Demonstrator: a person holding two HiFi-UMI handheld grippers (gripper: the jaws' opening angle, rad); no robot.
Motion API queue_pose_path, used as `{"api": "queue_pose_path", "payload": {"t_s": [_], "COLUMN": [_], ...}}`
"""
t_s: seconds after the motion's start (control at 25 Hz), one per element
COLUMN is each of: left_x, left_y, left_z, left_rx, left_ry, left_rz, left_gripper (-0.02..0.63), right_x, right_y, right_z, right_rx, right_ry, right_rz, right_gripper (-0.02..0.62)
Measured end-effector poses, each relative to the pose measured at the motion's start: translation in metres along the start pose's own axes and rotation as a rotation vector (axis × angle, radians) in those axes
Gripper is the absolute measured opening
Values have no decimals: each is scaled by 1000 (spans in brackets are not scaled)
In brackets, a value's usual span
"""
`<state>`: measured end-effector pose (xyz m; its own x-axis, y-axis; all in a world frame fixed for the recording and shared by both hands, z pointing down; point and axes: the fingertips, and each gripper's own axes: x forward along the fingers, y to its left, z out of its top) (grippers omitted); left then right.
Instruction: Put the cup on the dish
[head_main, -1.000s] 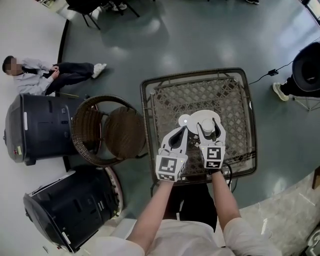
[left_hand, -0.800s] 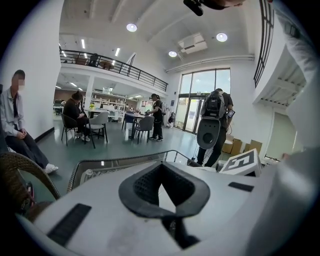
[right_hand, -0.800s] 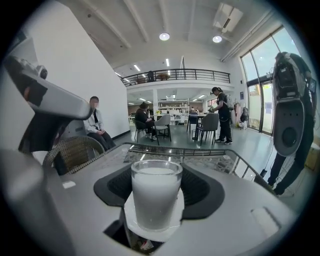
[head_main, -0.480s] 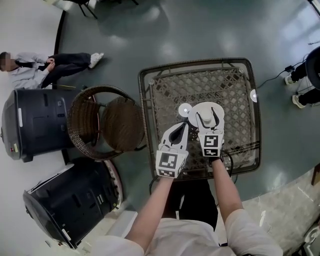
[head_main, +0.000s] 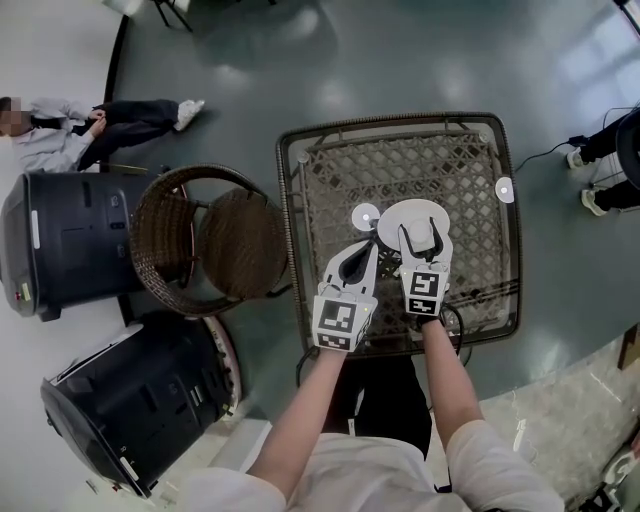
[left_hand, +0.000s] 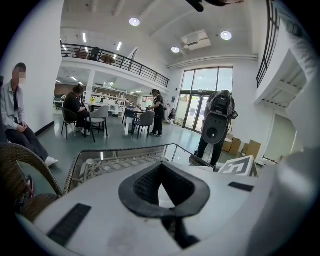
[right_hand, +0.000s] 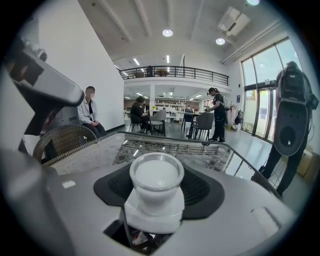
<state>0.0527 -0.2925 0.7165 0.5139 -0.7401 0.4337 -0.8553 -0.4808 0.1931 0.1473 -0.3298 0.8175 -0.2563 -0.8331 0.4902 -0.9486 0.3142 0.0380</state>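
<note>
Hardly anything has shifted over the last second beyond the head view sliding a little, so the table (head_main: 330, 180) now sits slightly higher in the view, with the wicker chair (head_main: 205, 245) at its 9 o'clock as before. At about the middle of the table lies the white dish (head_main: 405, 212), and the right gripper (head_main: 420, 236) has kept its place over the dish's 6 o'clock edge. Its claw stays clamped on the cup (right_hand: 156, 187), which stands upright between the dark pads, mouth up. Since the grip has not loosened, the cup has reached its spot but has not been let go; whether its base already touches the dish cannot be told. I judge the task nearly done, with only a short lowering and a release left. The left gripper (head_main: 365, 255) hangs at the dish's 7 o'clock with its claw closed together on nothing, taking no part. A small white disc (head_main: 365, 214) lies just beside the dish at its 9 o'clock, clear of the cup's path
</note>
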Motion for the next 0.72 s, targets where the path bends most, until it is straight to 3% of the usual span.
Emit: {"api": "queue_pose_path", "payload": {"t_s": [0.32,0.44,0.48,0.72], "left_x": [-2,-7,-10,-33], "left_y": [-5,-8,-7,-3], "left_z": [3,9,12,40], "left_rx": [7,19,23,33], "left_ry": [0,-7,-11,-64], "left_rz": [-14,-25,-26,-20], "left_gripper": [3,3,3,3], "right_x": [10,0,-4,-49], "right_y": [2,5,5,0], "right_z": [3,13,19,66], "right_rx": [10,35,33,21], "right_ry": [33,12,4,-57], "right_rz": [15,46,49,22], "right_gripper": [280,386,391,346]}}
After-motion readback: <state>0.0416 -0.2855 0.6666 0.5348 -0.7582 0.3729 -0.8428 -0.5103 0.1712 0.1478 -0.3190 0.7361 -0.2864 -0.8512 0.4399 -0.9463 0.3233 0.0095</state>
